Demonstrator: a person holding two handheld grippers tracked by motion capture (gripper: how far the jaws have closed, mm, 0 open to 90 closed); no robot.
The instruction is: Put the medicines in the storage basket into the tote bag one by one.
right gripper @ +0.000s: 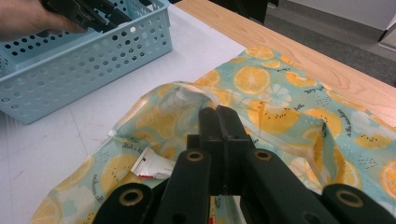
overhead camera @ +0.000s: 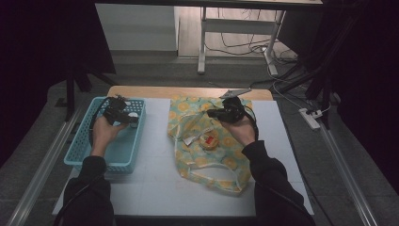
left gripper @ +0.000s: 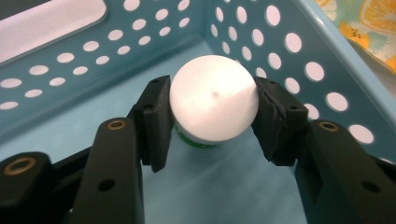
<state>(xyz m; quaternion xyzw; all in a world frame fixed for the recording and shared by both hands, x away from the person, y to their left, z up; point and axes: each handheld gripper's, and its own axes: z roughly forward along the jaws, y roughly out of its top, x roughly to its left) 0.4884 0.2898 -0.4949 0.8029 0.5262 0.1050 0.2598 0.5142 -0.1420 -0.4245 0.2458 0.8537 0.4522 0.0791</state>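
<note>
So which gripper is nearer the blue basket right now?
Left. The left gripper is inside the blue basket, closed on a white-capped bottle. The right gripper is off beside it, over the orange-print bag.

One blue perforated basket (overhead camera: 117, 160), one orange-slice print bag (overhead camera: 226, 162), one white-capped round container (left gripper: 213, 105), one small round red-topped tin (overhead camera: 210, 141), one white packet (right gripper: 152, 167), two grippers
</note>
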